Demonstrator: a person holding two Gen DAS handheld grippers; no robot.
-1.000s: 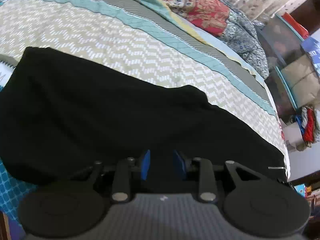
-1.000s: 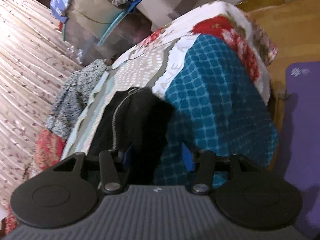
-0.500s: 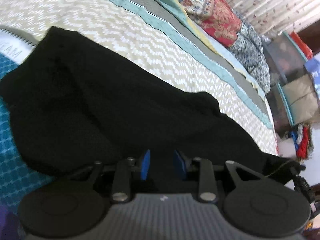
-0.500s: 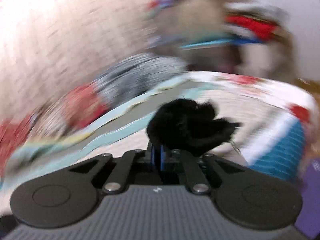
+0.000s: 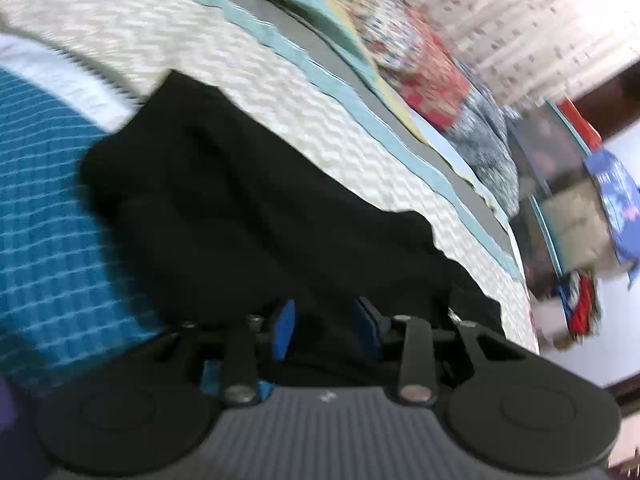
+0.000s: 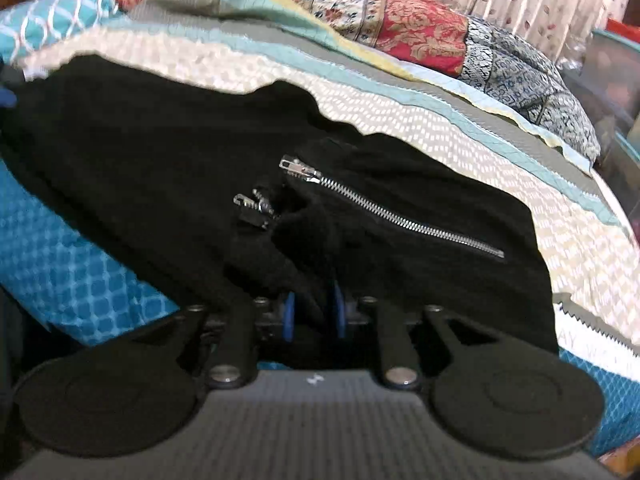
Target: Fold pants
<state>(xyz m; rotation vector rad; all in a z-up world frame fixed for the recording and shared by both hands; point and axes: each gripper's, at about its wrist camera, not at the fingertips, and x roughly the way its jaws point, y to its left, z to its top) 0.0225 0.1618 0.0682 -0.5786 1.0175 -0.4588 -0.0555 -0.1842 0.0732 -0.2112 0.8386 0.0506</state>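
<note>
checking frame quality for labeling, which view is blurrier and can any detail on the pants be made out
Left wrist view: motion-smeared, the bedspread pattern streaks and the pants read as a flat black mass. Right wrist view: sharper in the middle, the zipper teeth on the pants are crisp, only the left edge is soft. Both views bend straight lines at the edges.

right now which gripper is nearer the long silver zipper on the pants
Right. The right gripper pinches black pants fabric just below the zipper. The left gripper sits open at another edge, no zipper in its view.
</note>
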